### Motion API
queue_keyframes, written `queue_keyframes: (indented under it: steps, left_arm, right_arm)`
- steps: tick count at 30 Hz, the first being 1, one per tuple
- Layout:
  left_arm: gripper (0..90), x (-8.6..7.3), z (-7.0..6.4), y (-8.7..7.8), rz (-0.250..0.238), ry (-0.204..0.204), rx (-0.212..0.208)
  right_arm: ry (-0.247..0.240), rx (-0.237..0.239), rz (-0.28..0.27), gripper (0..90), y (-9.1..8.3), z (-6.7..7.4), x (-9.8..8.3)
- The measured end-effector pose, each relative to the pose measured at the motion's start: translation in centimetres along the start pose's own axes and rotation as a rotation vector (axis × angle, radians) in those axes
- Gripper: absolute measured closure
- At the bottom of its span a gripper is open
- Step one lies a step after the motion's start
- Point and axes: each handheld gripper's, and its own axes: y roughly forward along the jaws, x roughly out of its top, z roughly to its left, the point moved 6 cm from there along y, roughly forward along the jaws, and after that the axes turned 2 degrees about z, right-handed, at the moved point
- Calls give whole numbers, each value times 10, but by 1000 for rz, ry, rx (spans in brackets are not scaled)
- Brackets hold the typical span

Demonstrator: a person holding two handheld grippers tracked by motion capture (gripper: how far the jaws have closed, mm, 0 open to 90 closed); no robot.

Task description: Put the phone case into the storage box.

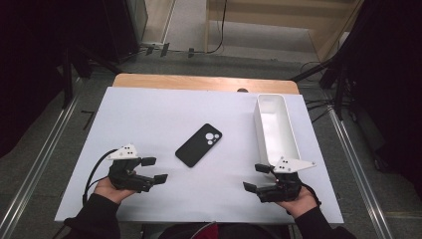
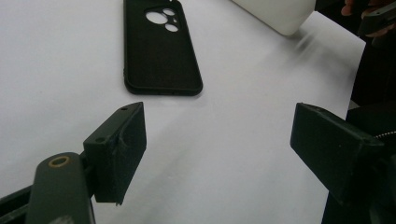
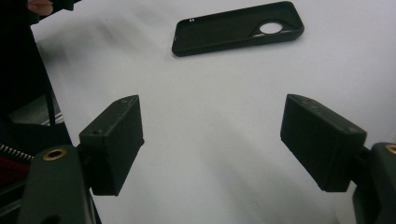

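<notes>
Black soft-rubber phone case [image 1: 198, 145] lies flat at frame centre on the white counter [image 1: 149, 114], long axis diagonal, camera-cutout end toward upper right, plain end toward lower left. Left hand-held gripper [image 1: 155, 169] at lower left and right hand-held gripper [image 1: 255, 176] at lower right both stand wide open, empty, well apart from the case. Looks like pre-reach; next move calls for closing in on the case. White rectangular plastic bin [image 1: 276, 128] sits at right.
</notes>
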Motion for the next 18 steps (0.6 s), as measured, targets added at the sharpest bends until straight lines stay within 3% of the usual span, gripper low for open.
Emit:
queue_keyframes:
  steps: [18]
  left_arm:
    - [188,-1,0,-1,-1,-2,-4]
  right_arm:
    - [5,3,-4,199,0,1,1]
